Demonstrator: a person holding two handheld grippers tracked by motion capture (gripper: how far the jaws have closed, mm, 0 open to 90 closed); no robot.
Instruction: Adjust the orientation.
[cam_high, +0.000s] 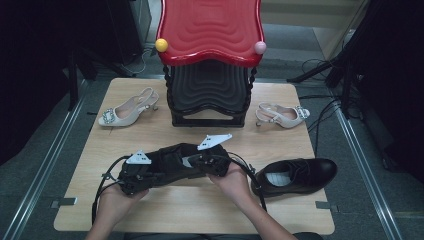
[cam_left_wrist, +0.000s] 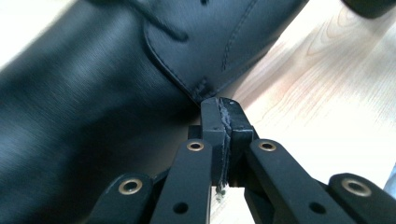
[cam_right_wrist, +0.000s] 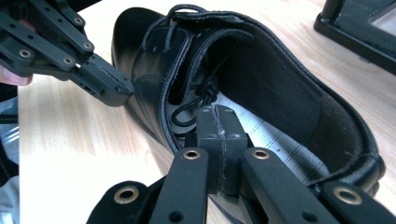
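I hold a tool in each hand at the near edge of the counter (cam_high: 200, 210), both working on one black leather shoe (cam_high: 172, 162) lying between them. My left tool (cam_left_wrist: 223, 105) has its jaws together, pinched on the stitched edge of a leather flap at the shoe's side, likely to keep the shoe steady. My right tool (cam_right_wrist: 217, 114) sits over the shoe's mouth, jaws pressed together at the knotted lace (cam_right_wrist: 201, 95); whether the lace is caught between them I cannot tell. The leather is smooth, finely grained and matte; the insole is pale. Just right of my right tool lies the matching shoe (cam_high: 295, 176), glossy, rounded at the toe. Beyond both tools stands a ribbed red-topped stool (cam_high: 210, 30), with a pale buckled slingback heel (cam_high: 127, 110) far left and another (cam_high: 282, 115) far right.
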